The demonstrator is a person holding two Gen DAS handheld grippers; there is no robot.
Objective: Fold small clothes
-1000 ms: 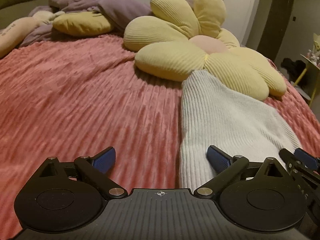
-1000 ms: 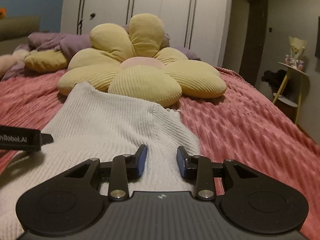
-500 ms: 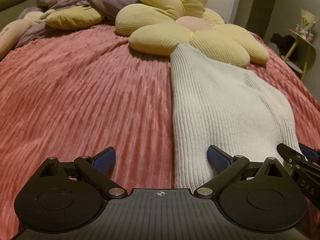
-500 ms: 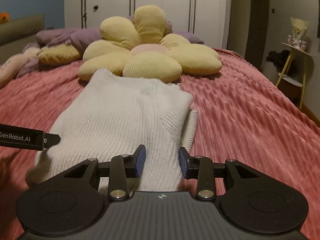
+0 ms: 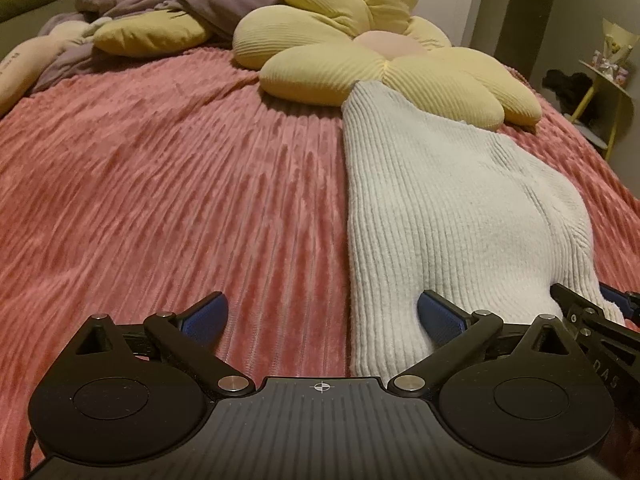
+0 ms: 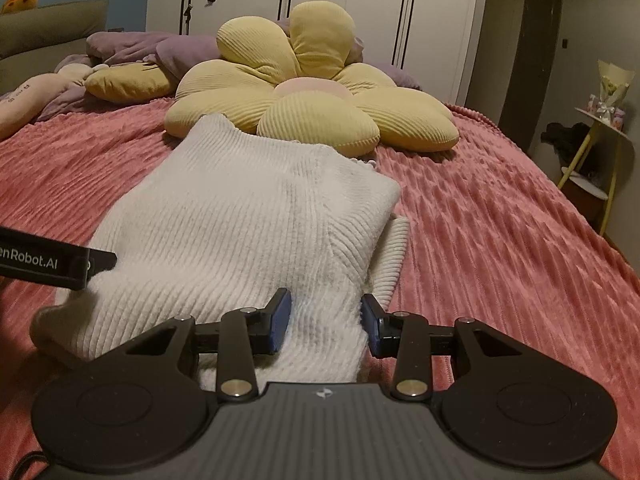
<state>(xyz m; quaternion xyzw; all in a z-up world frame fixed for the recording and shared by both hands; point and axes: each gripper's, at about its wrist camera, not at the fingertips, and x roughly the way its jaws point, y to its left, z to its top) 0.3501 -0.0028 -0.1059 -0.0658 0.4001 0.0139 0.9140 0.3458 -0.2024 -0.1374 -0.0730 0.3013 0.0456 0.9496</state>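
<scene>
So far the left gripper stands wide open over the near left corner of the white sweater; the right gripper, part open, straddles its near edge, gripping nothing. The sweater lies lengthwise on the pink bed, sides seemingly folded in, its far end touching the flower pillow; a crosswise fold likely remains.

Both wrist views sit low over the pink bed, facing its head; the left looks along the white sweater's left edge, the right straight over its near hem; both share the yellow flower pillow
</scene>
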